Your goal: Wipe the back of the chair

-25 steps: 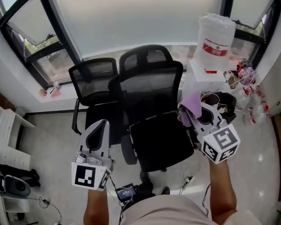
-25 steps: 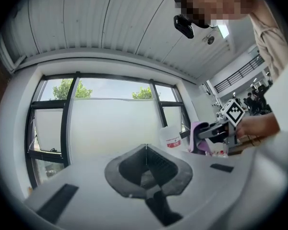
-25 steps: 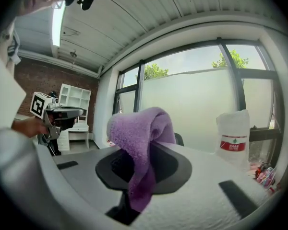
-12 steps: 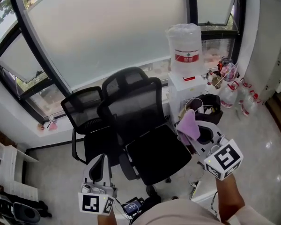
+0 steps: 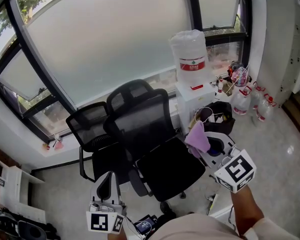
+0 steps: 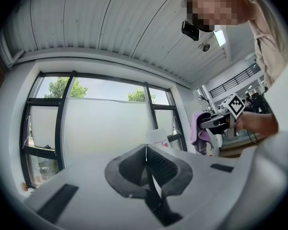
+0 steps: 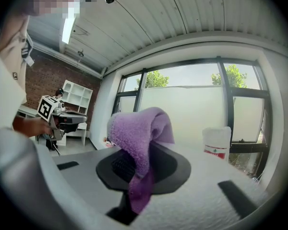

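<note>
A black mesh office chair stands mid-floor, its back (image 5: 142,125) upright above the seat (image 5: 172,170). My right gripper (image 5: 204,145) hangs just off the seat's right edge, shut on a purple cloth (image 5: 197,137) that drapes over its jaws. The right gripper view shows that cloth (image 7: 139,137) pinched between the jaws of the right gripper (image 7: 138,169). Low at the chair's front left, my left gripper (image 5: 106,182) is shut and holds nothing. In the left gripper view the pads of the left gripper (image 6: 146,170) meet, with the cloth (image 6: 200,131) far off to the right.
A second black mesh chair (image 5: 90,125) stands behind and to the left. A water dispenser with its bottle (image 5: 189,58), a black bin (image 5: 218,115) and several bottles (image 5: 251,104) crowd the right side under the window (image 5: 115,39). White shelves (image 5: 9,194) sit at the left.
The head view has lifted and now takes in more window. Both grippers sit lower in view, the left near the bottom edge. The right still holds the cloth beside the seat.
</note>
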`<control>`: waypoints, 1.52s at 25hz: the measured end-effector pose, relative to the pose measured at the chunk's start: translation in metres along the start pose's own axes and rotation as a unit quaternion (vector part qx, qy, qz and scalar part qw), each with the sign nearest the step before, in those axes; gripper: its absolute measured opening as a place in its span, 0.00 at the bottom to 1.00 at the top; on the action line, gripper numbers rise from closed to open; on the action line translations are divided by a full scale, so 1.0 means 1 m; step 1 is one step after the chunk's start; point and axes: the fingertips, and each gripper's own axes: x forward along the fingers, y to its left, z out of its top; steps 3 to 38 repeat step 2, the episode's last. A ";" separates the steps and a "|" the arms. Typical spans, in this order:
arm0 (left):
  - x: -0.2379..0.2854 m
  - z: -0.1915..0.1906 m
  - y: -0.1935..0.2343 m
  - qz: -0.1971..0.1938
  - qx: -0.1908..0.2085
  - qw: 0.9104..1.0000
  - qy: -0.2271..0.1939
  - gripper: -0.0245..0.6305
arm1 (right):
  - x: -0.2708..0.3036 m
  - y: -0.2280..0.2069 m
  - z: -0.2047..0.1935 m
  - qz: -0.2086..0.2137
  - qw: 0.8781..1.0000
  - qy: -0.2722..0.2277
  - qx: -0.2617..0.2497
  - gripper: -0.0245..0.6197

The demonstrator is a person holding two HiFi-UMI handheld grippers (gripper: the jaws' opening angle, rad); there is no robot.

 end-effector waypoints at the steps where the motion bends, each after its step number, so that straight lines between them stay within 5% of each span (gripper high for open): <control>1: -0.001 0.000 0.000 0.000 0.000 1.000 0.000 0.05 | -0.001 0.000 0.000 0.000 1.000 -0.001 0.000 0.11; 38: -0.001 0.001 -0.001 0.001 0.000 1.000 0.000 0.05 | -0.001 0.000 0.001 0.001 1.000 -0.001 0.000 0.11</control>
